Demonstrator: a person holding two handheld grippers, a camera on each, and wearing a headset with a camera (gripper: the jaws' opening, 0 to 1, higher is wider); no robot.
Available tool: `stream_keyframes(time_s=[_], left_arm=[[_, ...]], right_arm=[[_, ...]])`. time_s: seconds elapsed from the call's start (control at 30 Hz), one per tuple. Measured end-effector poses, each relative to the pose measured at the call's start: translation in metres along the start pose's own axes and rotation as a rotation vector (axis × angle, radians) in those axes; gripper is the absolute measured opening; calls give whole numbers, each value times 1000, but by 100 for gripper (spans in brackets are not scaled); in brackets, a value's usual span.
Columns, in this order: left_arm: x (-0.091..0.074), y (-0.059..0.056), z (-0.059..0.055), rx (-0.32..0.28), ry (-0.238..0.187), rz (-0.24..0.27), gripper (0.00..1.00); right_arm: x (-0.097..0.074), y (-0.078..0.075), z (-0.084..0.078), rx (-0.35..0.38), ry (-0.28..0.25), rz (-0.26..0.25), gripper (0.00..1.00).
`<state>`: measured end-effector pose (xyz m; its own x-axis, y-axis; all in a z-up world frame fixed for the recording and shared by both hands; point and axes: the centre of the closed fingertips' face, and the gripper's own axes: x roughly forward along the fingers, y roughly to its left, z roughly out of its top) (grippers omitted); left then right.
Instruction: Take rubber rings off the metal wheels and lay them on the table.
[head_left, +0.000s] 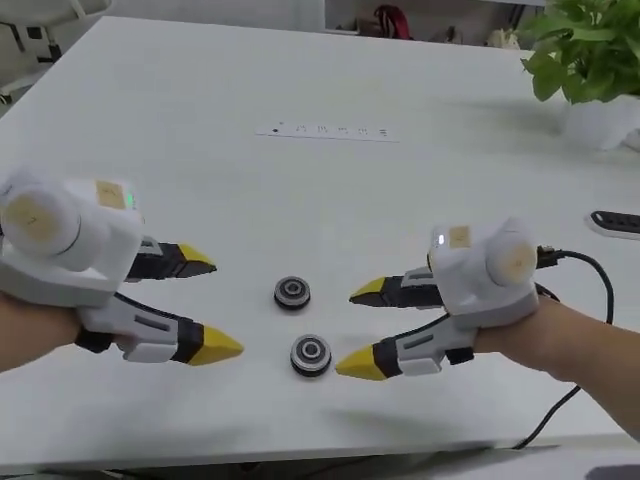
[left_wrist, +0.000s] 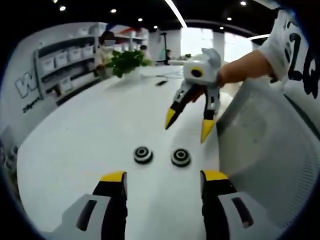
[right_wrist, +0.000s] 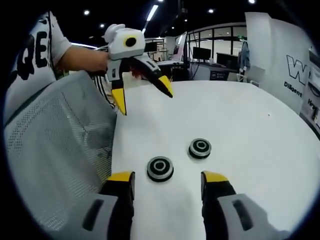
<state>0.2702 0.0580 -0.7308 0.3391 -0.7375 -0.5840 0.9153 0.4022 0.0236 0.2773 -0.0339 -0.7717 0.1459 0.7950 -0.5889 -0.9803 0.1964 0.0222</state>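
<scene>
Opening step: two small round metal wheels (head_left: 292, 292), black rubber rings (head_left: 296, 356) on, lie on the white table (head_left: 300, 190) between the left gripper (head_left: 226, 306) and right gripper (head_left: 345, 332), fingers wide and empty. Next, probably, one pins a wheel, the other peels its ring.

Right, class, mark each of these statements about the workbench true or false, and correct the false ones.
1. The far wheel and the near wheel lie on the table between the left gripper and the right gripper. True.
2. The left gripper is shut on a wheel. False: its jaws stand open, holding nothing.
3. The right gripper's jaws stand open. True.
4. The potted plant stands at the table's near left corner. False: it stands at the far right.
5. The wheels are stacked. False: they lie apart, side by side.
</scene>
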Motion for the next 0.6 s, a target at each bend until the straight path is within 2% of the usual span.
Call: stream_keyframes(time_s=[0.37, 0.6], left_arm=[[16, -5, 2, 8, 9, -54, 56], [27, -10, 0, 13, 33, -87, 53]], right_arm=[[7, 2, -4, -6, 16, 30, 43], [13, 3, -8, -9, 30, 44, 38]])
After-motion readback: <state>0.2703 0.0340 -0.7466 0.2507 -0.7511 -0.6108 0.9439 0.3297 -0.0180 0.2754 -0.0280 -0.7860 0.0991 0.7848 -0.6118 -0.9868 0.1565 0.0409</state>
